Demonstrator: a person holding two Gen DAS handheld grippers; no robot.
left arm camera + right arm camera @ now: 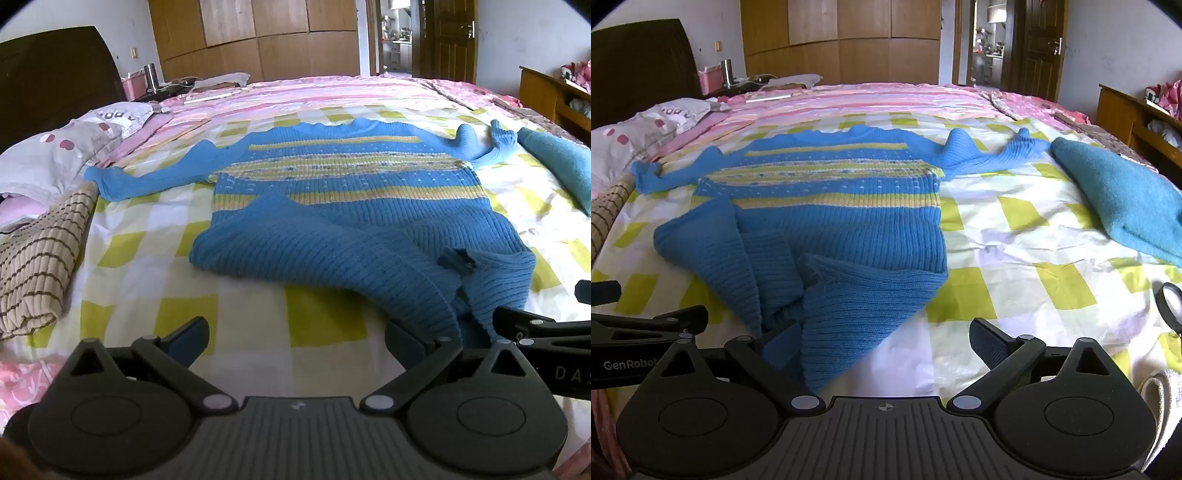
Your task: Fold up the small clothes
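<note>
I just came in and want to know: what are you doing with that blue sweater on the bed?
A person is folding a blue striped sweater spread on the checked bedsheet. Its sleeves lie stretched out and its near hem is rumpled. The left tongs and right tongs both stand open at that hem, gripping nothing yet.

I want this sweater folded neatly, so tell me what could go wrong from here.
1. The blue sweater's hem is bunched unevenly near the open left gripper and right gripper; a pinch may catch only one layer and drag it crooked.
2. Both sleeves lie spread; the right sleeve reaches the teal cloth and could snag it.
3. The checked sheet is wrinkled and may get pinched too.
</note>
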